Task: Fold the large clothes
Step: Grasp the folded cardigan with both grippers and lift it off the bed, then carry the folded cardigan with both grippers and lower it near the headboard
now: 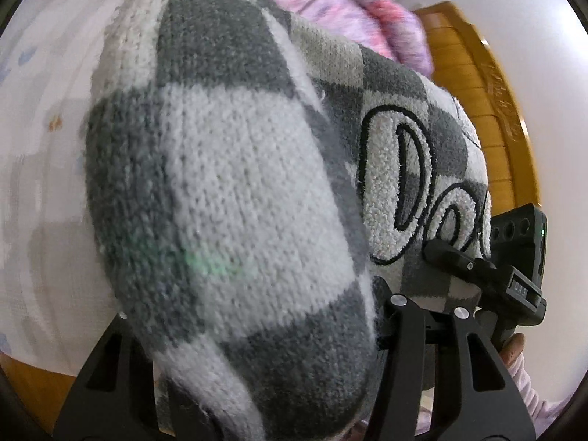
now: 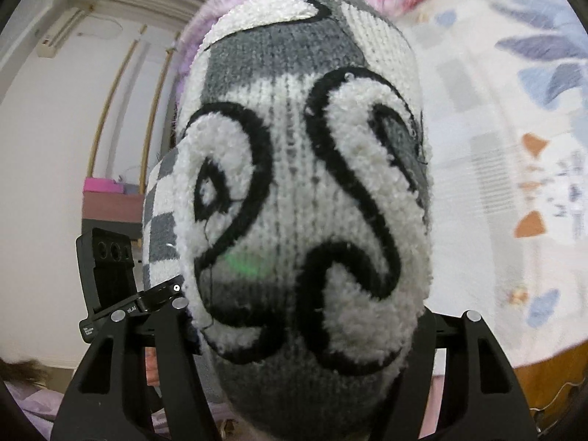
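Observation:
A thick knit sweater (image 1: 235, 169) in grey and white checks, with fluffy white letters outlined in black (image 2: 235, 169), hangs bunched between both grippers, lifted above the bed. My left gripper (image 1: 257, 312) is shut on a fat fold of it, which fills the space between the fingers and hides their tips. My right gripper (image 2: 305, 316) is likewise shut on a bunched fold bearing the letters. Each view shows the other gripper close beside it: the right gripper (image 1: 452, 257) and the left gripper (image 2: 165, 290), both biting into the same garment.
Below lies a white bed sheet (image 1: 40, 147) with blue and orange prints (image 2: 533, 183). A pink-purple fuzzy blanket (image 1: 360, 7) is heaped at the far end. The wooden bed frame (image 1: 474, 84) curves along one side. A hand in a pale sleeve (image 1: 518, 352) holds the right gripper.

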